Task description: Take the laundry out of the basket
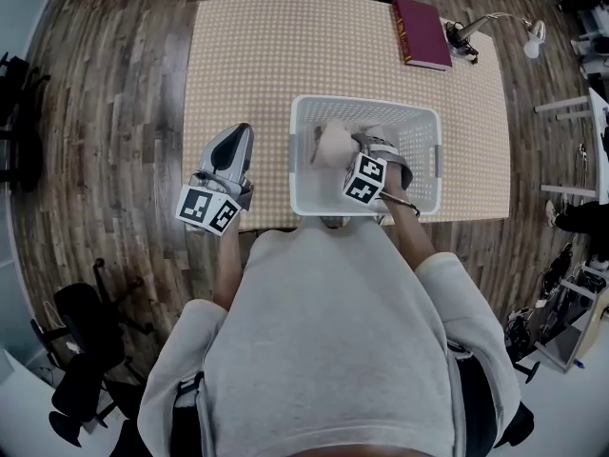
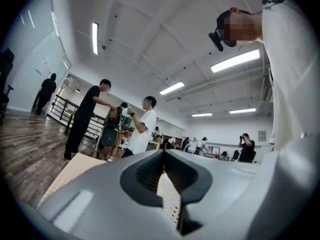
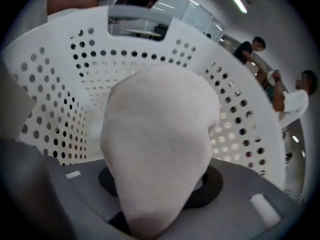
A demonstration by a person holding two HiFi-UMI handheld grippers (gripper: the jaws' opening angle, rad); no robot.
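Two grippers are in view. Over the tabletop's near edge, just left of the laundry basket (image 1: 297,160), my left gripper (image 1: 231,150) hangs outside it, jaws together on nothing. My right gripper (image 1: 371,150) is inside the basket, jaws clamped on a pale cloth bundle (image 3: 159,134). The bundle extends straight ahead of those jaws toward the basket's far wall. I judge the exit path to be upward over the rim, with the right gripper placed for it.

Tan checked table (image 1: 266,55): bearing white perforated laundry basket (image 1: 362,103) near front edge; maroon book (image 1: 422,33) and desk lamp (image 1: 464,38) at far right corner.
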